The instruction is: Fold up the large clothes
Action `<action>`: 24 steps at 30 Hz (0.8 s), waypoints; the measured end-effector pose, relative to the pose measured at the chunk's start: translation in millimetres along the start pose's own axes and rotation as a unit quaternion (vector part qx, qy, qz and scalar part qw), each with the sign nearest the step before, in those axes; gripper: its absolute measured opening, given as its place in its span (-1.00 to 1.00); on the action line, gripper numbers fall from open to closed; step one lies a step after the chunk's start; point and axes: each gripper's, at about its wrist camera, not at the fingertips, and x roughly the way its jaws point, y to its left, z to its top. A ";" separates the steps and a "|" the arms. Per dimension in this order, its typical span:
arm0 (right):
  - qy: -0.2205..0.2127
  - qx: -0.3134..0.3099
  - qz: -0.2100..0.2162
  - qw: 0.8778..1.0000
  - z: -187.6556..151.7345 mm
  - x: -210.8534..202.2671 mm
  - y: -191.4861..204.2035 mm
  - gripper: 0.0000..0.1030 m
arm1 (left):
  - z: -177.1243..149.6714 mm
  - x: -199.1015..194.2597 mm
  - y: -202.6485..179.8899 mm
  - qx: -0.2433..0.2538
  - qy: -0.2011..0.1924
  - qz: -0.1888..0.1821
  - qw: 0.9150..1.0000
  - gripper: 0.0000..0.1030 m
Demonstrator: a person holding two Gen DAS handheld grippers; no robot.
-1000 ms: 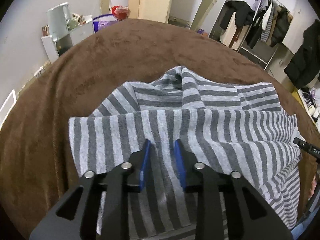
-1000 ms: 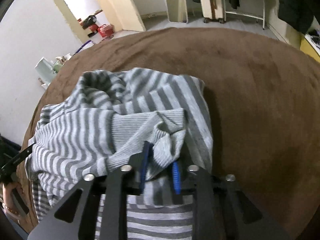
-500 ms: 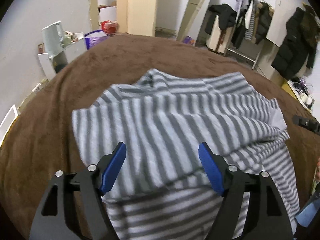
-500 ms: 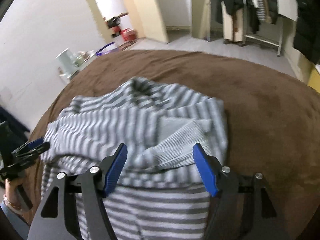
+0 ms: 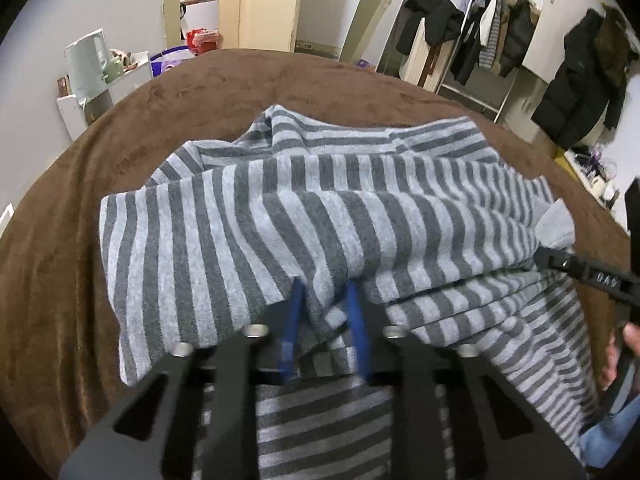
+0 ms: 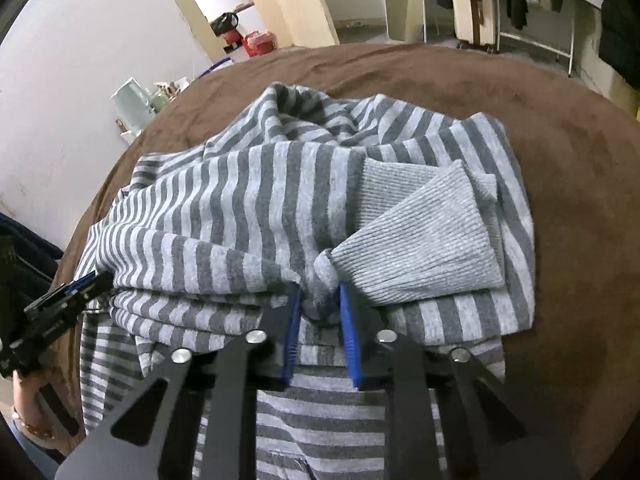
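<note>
A grey striped sweater (image 5: 240,240) lies bunched in folded layers on a brown blanket (image 5: 60,280). My left gripper (image 5: 324,286) is closing, and its blue pads pinch a fold at the near edge of the upper layer. In the right wrist view the same sweater (image 6: 240,200) shows a plain ribbed cuff (image 6: 420,240) on top. My right gripper (image 6: 320,290) is closing too, with a bunch of fabric beside that cuff squeezed between its pads. Each gripper also appears in the other's view: the right gripper (image 5: 580,272) and the left gripper (image 6: 68,296).
The brown blanket (image 6: 580,200) spreads around the sweater on every side. A white shelf with a kettle (image 5: 86,60) stands at the far left. A clothes rack (image 5: 480,52) and a black coat (image 5: 580,92) are behind. A hand (image 5: 624,352) holds the right gripper.
Both grippers let go of the fabric and opened wide half a second ago, shifted along the sweater, and have now clamped down on the edge of its folded upper layer.
</note>
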 end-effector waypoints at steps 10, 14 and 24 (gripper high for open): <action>0.000 -0.002 -0.012 1.000 -27.0 -21.5 4.3 -0.80 | -11.3 -15.9 -9.3 0.041 0.025 0.021 0.999 -0.79; 0.019 0.017 -0.017 1.000 -36.7 -12.1 -7.0 -0.70 | -22.2 -3.0 -0.1 0.019 0.037 0.000 0.999 -0.79; -0.009 0.005 -0.020 1.000 -26.7 -43.5 -13.1 -0.23 | -27.3 -17.5 3.7 0.003 0.008 -0.009 1.000 0.17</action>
